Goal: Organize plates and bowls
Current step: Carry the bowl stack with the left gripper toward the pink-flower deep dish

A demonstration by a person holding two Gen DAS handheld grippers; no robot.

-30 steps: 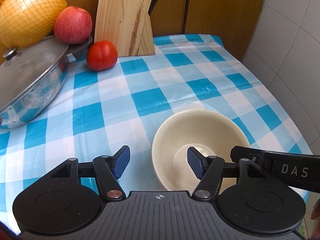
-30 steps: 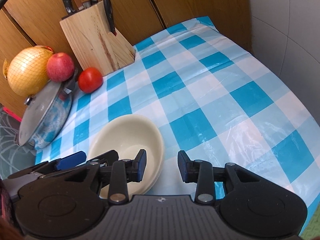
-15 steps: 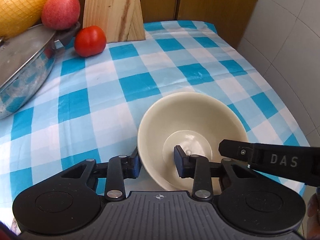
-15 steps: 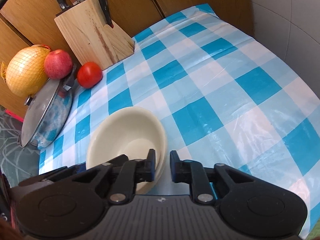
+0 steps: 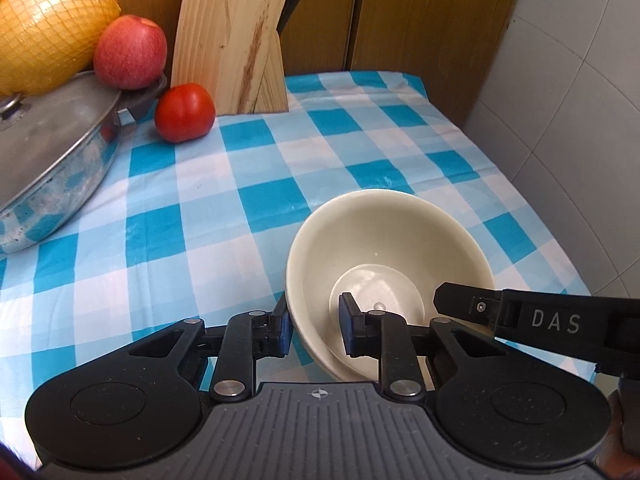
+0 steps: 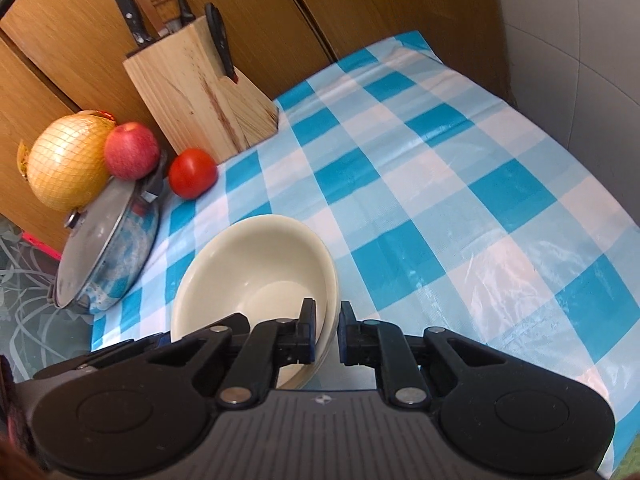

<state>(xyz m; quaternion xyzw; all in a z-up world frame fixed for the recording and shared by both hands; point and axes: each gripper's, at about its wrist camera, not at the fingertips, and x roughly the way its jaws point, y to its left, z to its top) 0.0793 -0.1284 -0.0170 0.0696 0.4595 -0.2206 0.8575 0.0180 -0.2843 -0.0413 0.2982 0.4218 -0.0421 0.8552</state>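
A cream bowl [image 5: 384,248] rests on the blue-and-white checked tablecloth [image 5: 248,208], near its front right corner. A second rim under the first suggests two nested bowls [image 6: 256,272]. My left gripper [image 5: 314,330] is closing its jaws on the bowl's left wall, one pad outside and one inside, both pressing. My right gripper [image 6: 326,332] is shut on the right rim, which is pinched between its blue pads. One of its black fingers [image 5: 464,304] reaches over the rim in the left wrist view. I cannot tell whether the bowl is off the cloth.
A lidded metal pot [image 5: 52,168] stands at the left, with a netted yellow pomelo [image 5: 48,28] and a red apple [image 5: 130,56] on it. A tomato [image 5: 184,114] and a wooden knife block [image 6: 200,104] stand at the back. Wooden cabinets rise behind, a tiled wall [image 5: 560,100] on the right.
Both grippers went from open to closed on the bowl's rim, the right one first, then the left. The bowl's place on the cloth looks unchanged.
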